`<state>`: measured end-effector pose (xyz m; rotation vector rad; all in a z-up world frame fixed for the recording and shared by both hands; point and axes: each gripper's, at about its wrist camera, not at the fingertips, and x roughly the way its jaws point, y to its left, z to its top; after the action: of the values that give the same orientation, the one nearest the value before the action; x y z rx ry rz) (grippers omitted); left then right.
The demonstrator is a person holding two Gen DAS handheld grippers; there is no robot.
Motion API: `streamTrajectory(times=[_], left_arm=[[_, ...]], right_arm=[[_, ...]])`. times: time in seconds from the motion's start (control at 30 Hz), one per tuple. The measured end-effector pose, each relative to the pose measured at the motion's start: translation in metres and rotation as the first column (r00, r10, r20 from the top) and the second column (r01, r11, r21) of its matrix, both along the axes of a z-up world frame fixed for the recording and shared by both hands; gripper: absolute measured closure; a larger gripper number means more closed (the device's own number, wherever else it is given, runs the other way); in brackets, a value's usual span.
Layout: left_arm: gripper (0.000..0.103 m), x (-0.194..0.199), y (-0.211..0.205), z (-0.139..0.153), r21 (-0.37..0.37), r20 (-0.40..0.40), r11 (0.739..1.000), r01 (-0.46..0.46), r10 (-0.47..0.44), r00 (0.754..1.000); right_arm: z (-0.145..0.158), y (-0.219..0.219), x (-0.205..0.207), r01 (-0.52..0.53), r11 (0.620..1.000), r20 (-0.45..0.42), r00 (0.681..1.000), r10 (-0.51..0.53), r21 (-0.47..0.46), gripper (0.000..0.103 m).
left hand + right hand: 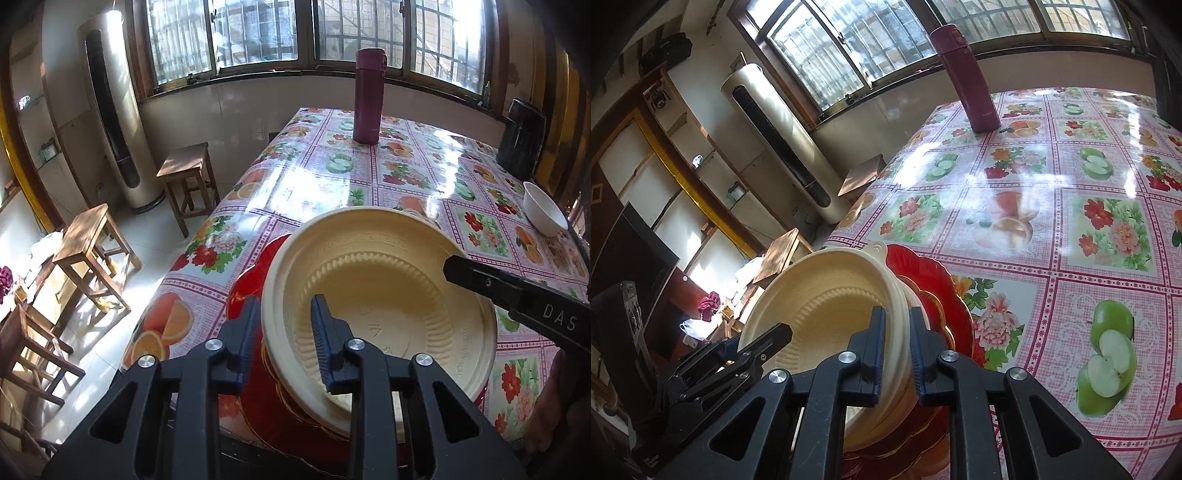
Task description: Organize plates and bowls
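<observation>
Sunlit dining room, floral tabletop (332, 177) | left claw (284, 332) and right claw (897, 343) each pinching cream plate (376, 295) rim, tilted above red plate (938, 291) | lower level, release together, avoid sliding.

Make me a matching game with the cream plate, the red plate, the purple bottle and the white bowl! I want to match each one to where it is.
Things:
1. cream plate
2. red plate
3. purple bottle
4. white bowl

Places:
A. standing upright at the far end of the table
B. near the table's right edge
C. held at its rim by both grippers
D. under the cream plate

Pairs: 1-C, 2-D, 3-A, 4-B
</observation>
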<state>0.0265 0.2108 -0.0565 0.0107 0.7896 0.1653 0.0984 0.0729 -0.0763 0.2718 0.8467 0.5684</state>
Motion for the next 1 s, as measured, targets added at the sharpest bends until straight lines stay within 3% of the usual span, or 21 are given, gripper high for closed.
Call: streamTrajectory(times=[0.07,0.17,0.23,0.33,0.4,0.53,0.6,0.73,1.0], left_arm=[[0.056,-0.005,-0.001,0.006,0.043,0.029,0.999,-0.007,0.005,1.0],[0.054,-0.011,0.0,0.015,0.068,0.064,0.997,-0.027,0.023,0.998],[0.052,-0.015,-0.001,0.021,0.077,0.095,0.996,-0.039,0.032,0.995],[0.031,-0.019,-0.008,0.034,0.079,0.151,0.996,-0.045,0.033,0.988],[0.02,-0.022,-0.019,0.043,0.067,0.192,0.997,-0.026,0.013,0.981],[0.013,-0.019,-0.052,0.056,-0.031,0.221,0.995,0.092,-0.083,0.972],[0.0,-0.012,-0.074,0.057,-0.098,0.211,0.979,0.178,-0.154,0.965],[0.0,0.001,-0.132,0.052,-0.139,0.165,0.931,0.337,-0.314,0.935],[0.0,0.028,-0.234,0.045,-0.024,0.124,0.903,0.429,-0.423,0.898]], right_arm=[[0.003,-0.001,-0.002,0.0,1.0,0.023,1.0,0.0,-0.007,0.085],[0.007,-0.005,-0.004,0.0,1.0,0.037,0.999,0.0,0.0,0.072],[0.009,-0.012,-0.006,0.008,1.0,0.053,0.999,-0.009,0.023,0.071],[0.017,-0.029,-0.01,0.031,0.998,0.092,0.995,-0.036,0.062,0.067],[0.023,-0.045,-0.012,0.055,0.996,0.122,0.99,-0.064,0.077,0.052],[0.033,-0.089,-0.013,0.107,0.986,0.141,0.982,-0.125,0.131,0.003],[0.035,-0.114,-0.01,0.108,0.981,0.118,0.985,-0.127,0.158,0.0],[0.035,-0.177,-0.006,0.2,0.967,0.103,0.971,-0.217,0.158,0.0],[0.03,-0.319,-0.006,0.427,0.882,0.076,0.891,-0.448,0.2,0.0]])
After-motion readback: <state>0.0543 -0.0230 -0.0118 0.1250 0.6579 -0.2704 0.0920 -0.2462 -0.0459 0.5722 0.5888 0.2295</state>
